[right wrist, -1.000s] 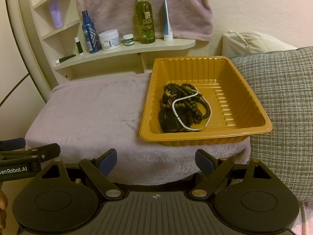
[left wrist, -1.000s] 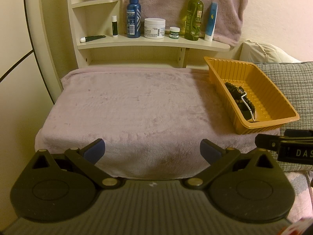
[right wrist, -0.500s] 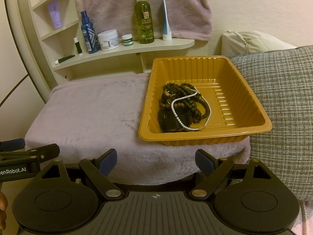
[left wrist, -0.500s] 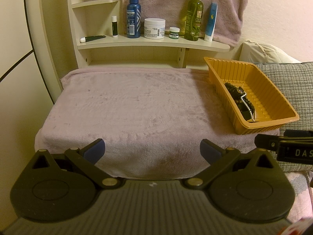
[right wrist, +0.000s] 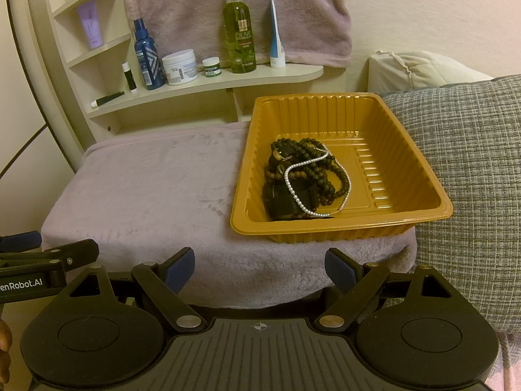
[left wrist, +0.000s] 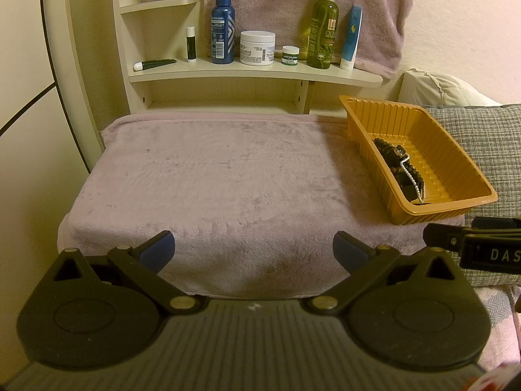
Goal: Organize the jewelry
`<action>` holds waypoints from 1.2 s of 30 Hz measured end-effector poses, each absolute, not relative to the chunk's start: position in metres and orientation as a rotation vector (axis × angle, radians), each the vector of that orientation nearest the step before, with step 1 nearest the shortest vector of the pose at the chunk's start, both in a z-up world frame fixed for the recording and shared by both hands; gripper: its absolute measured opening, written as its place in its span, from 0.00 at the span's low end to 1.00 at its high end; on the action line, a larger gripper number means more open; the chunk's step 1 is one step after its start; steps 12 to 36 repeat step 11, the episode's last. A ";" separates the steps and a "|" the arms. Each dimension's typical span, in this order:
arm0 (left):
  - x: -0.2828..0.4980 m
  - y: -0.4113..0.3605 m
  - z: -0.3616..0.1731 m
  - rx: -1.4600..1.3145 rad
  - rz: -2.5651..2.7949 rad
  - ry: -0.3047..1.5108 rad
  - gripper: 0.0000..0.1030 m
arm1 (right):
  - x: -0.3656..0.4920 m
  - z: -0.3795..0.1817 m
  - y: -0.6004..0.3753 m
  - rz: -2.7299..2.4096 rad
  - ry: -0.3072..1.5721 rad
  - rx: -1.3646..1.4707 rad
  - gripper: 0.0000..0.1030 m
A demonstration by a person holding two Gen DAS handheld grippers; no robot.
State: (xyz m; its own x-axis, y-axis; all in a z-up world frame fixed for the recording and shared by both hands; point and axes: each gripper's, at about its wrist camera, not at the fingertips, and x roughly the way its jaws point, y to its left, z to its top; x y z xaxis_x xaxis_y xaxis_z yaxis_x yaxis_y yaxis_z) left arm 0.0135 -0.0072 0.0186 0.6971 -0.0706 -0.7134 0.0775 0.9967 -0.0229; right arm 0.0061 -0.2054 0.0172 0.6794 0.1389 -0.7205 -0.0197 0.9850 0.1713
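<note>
An orange plastic tray [right wrist: 407, 150] [left wrist: 456, 163] sits on the right part of a towel-covered table. In it lies a pile of jewelry: dark bead bracelets [right wrist: 312, 169] [left wrist: 395, 163] and a white pearl strand [right wrist: 294, 189] [left wrist: 412, 179]. My right gripper [right wrist: 259, 268] is open and empty, in front of the table's near edge, short of the tray. My left gripper [left wrist: 254, 249] is open and empty, before the table's near edge, left of the tray. Each gripper's side shows in the other's view.
The mauve towel [left wrist: 211, 176] covers the table. A shelf [left wrist: 254, 71] behind holds bottles, jars and tubes. A grey woven cushion [right wrist: 472, 169] lies right of the tray, a white pillow [right wrist: 420, 68] behind it. A wall stands at the left.
The right gripper has drifted slightly, so the tray sits a little lower in its view. The left gripper has hardly moved. Both stay open.
</note>
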 end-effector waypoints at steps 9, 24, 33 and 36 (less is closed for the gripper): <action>0.012 -0.008 0.020 -0.012 -0.076 0.780 1.00 | 0.006 0.018 -0.205 0.090 0.819 0.155 0.84; 0.012 -0.008 0.020 -0.015 -0.078 0.776 1.00 | 0.006 0.018 -0.205 0.090 0.818 0.155 0.84; 0.012 -0.008 0.020 -0.015 -0.078 0.776 1.00 | 0.006 0.018 -0.205 0.090 0.818 0.155 0.84; 0.012 -0.008 0.020 -0.015 -0.078 0.776 1.00 | 0.006 0.018 -0.205 0.090 0.818 0.155 0.84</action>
